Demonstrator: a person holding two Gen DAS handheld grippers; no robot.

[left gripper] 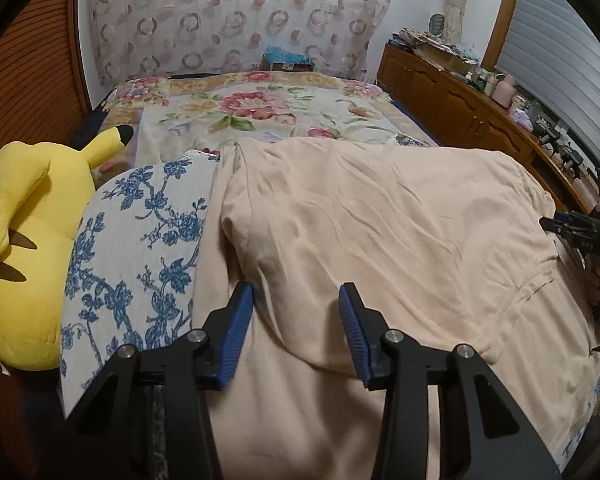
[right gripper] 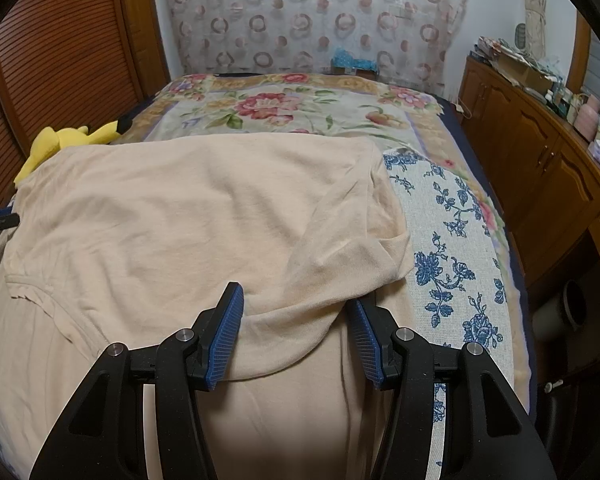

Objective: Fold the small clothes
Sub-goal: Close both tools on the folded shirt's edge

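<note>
A beige shirt (left gripper: 380, 220) lies spread on a blue-flowered white cloth (left gripper: 132, 248) on the bed. My left gripper (left gripper: 296, 300) is open, its blue pads astride the shirt's left part near a folded-in sleeve. My right gripper (right gripper: 298, 312) is open over the shirt (right gripper: 180, 216), with the folded right sleeve (right gripper: 340, 264) lying between its jaws. The right gripper also shows at the right edge of the left wrist view (left gripper: 572, 228). The shirt's neckline (right gripper: 40, 296) shows at the left of the right wrist view.
A yellow plush toy (left gripper: 24, 240) lies left of the shirt by the wooden headboard (right gripper: 60, 60). A floral blanket (left gripper: 260, 108) covers the far bed. A wooden cabinet (right gripper: 540, 152) with clutter stands along the right.
</note>
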